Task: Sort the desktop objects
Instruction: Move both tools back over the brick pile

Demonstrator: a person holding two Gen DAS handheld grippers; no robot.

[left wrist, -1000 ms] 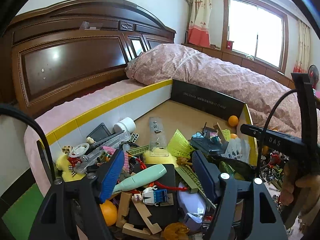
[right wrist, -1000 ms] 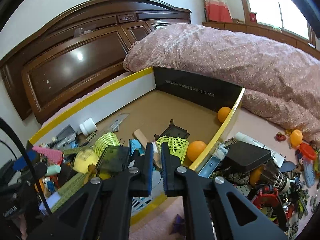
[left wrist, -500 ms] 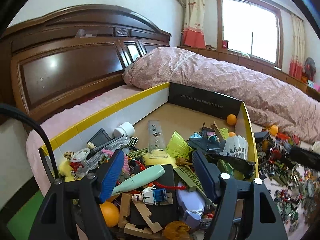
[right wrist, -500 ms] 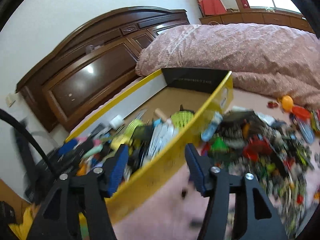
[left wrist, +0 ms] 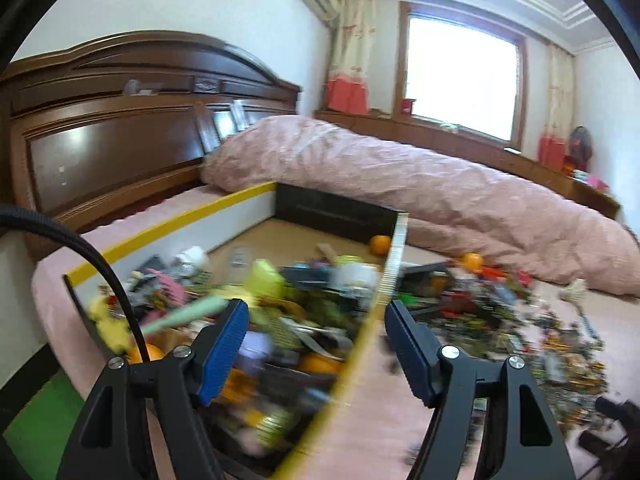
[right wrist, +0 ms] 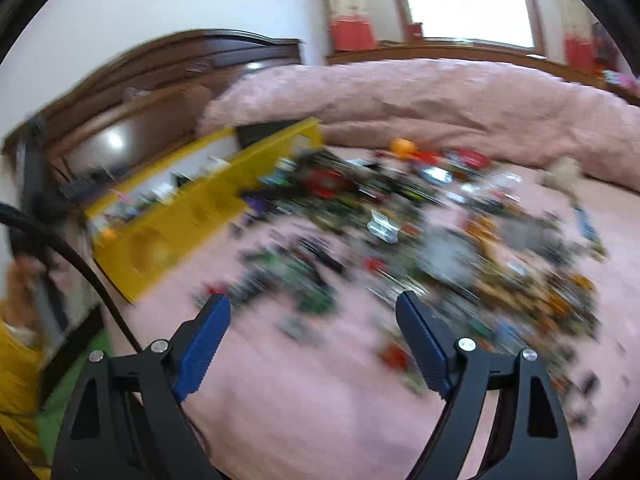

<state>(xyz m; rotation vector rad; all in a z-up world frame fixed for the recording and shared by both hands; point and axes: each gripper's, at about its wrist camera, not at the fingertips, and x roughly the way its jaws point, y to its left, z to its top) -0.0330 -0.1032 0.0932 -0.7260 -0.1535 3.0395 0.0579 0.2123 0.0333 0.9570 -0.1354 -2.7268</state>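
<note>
Through my left wrist camera, my left gripper (left wrist: 316, 344) hangs with its ribbed blue pads (left wrist: 224, 346) well apart and nothing between them, poised over the near yellow wall of the cardboard box (left wrist: 390, 268). The box has a brown card floor, a black far panel and yellow-edged sides, and its near half is heaped with blurred odds and ends: a pale green handle (left wrist: 182, 314), a pink comb-like piece, yellow-green mesh, a white cylinder (left wrist: 192, 257) against the left wall, and an orange ball (left wrist: 379, 245) alone in the far corner. Another orange ball (left wrist: 471, 262) lies just outside the box at the edge of the loose pile (left wrist: 516, 320), which sprawls over the smooth pink sheet. A crumpled pink quilt (left wrist: 420, 184) runs behind, under a glossy carved wooden headboard (left wrist: 120, 140). Through my right wrist camera, my right gripper (right wrist: 312, 334) is opening, its blue pads wide and empty, above the same sheet. The scattered pile of small, mostly green, black and orange pieces (right wrist: 460, 240) is smeared by motion, so I cannot tell single items beyond one orange ball (right wrist: 402, 147) at the far edge. The yellow box (right wrist: 192, 216) stands to the left of the pile, its contents barely visible over the wall.
</note>
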